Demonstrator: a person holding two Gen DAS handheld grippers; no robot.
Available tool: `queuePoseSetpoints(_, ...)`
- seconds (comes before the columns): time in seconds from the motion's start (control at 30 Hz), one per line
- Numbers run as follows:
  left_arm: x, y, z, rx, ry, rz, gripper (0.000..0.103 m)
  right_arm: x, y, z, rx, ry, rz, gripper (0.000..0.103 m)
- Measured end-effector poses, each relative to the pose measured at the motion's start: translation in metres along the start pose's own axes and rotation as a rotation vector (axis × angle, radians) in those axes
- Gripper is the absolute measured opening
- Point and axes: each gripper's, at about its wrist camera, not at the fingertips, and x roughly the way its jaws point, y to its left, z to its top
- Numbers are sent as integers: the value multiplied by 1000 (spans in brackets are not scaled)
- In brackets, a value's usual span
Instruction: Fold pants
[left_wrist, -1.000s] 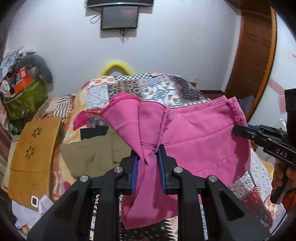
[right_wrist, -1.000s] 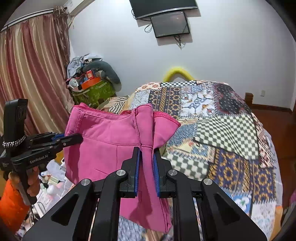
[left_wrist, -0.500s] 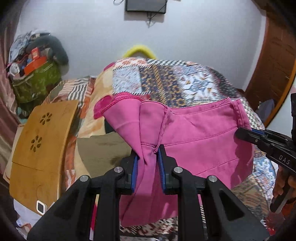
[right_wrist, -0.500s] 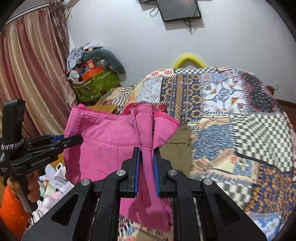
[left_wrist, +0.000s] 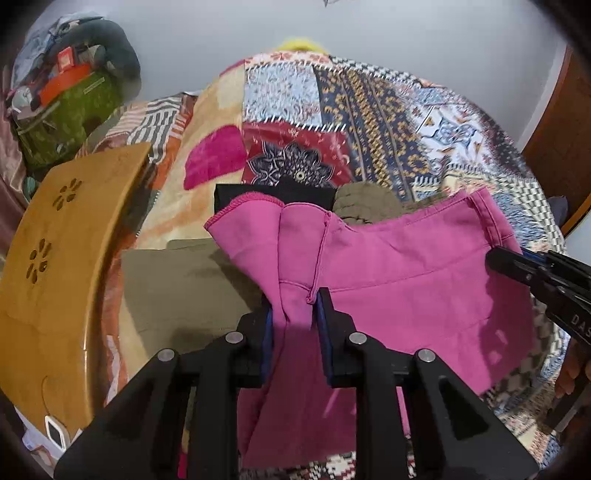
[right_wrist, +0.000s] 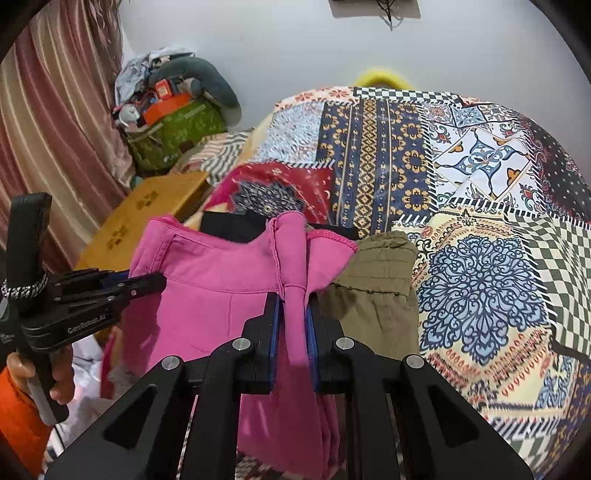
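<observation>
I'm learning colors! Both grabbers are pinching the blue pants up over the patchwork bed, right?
Almost. The pants are pink, not blue; only the pads inside the jaws are blue. Both wrist views show it. The left gripper and right gripper do pinch them over the patchwork bed.

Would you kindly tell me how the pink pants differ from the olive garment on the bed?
The pink pants hang in the air, pinched by the left gripper and right gripper; the olive garment lies flat on the patchwork quilt, untouched. The pink is bright, the olive dull. Both are cloth.
</observation>
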Motion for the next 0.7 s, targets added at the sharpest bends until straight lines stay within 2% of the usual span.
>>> queuePoseSetpoints(0.13,16,0,1,12,17,50,41,13,-4,-3,-25,35,-50,14)
queuePoseSetpoints(0.2,17,1,1,21,18,72,44,15,-8,-5,-25,54,-65,19)
queuePoseSetpoints(0.27,14,1,1,24,17,100,50,15,-12,-7,-27,69,-90,19)
queuePoseSetpoints(0.4,-5,1,0,30,13,137,51,3,-18,-17,-35,101,-118,30)
queuePoseSetpoints(0.5,-26,-1,-2,32,-2,139,51,-18,-16,-22,-50,93,-120,33)
queuePoseSetpoints(0.7,-110,-19,-12,52,-101,124,51,-87,6,-23,-68,-5,-87,34)
